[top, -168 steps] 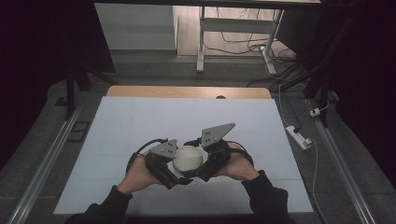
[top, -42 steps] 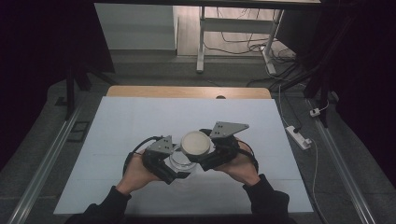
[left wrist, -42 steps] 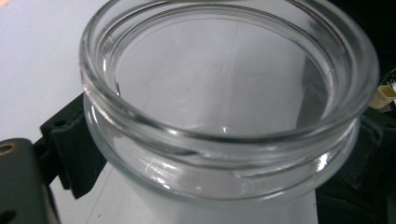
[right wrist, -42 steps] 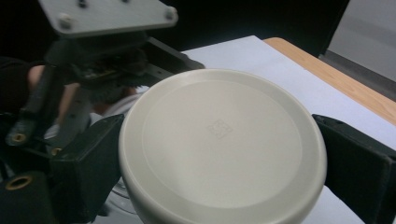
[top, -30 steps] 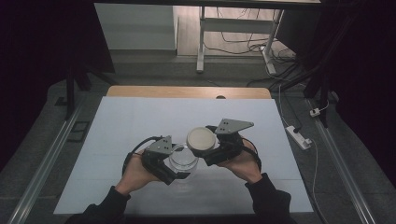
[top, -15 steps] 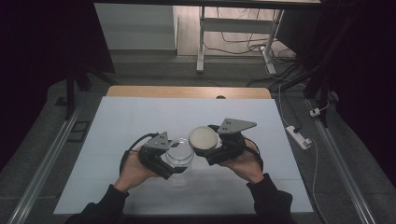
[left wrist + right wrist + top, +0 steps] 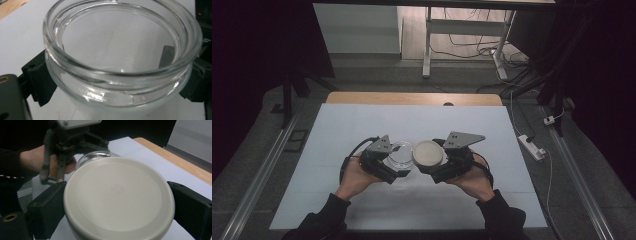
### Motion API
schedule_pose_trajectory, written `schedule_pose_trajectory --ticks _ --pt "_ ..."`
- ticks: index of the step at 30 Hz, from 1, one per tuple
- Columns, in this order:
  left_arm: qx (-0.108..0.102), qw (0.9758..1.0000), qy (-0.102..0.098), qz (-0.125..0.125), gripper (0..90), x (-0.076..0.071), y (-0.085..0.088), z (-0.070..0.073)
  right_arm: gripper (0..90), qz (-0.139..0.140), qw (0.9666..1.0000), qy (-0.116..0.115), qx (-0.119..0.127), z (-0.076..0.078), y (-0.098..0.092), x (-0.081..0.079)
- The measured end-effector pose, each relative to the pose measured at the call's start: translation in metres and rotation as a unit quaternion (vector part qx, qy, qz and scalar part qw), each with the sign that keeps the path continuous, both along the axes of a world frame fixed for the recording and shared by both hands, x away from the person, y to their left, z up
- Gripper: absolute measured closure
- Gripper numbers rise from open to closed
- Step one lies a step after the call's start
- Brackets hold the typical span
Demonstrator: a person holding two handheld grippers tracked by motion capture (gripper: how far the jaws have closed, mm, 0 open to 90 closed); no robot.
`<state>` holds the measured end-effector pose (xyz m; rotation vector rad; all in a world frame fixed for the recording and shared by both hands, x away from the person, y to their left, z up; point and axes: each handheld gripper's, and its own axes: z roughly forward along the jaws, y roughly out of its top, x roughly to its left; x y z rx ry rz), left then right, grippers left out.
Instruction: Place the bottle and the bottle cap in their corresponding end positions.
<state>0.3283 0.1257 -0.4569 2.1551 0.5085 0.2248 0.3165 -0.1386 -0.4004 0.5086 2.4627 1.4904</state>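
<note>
glass jar point(image 7: 399, 154) | clamped by l gripper point(image 7: 388, 162) | lid point(image 7: 428, 153) off, just right of jar | clenched in r gripper point(image 7: 435, 165)

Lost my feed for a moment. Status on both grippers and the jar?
Left hand-held gripper shut on glass jar, jar open, looks empty. Right hand-held gripper shut on lid, held beside the jar. Nothing in the way.

High view looks down; both gripper views, close, share the jar point(image 7: 120, 62).
</note>
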Motion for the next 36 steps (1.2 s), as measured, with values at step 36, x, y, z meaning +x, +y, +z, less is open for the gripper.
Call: schedule_pose_trajectory --ticks 36 --pt "-0.016 0.9989 -0.026 0.035 7.1 0.043 -0.003 0.007 6.8 0.018 0.9998 0.004 -0.007 -0.032 -0.001 -0.032"
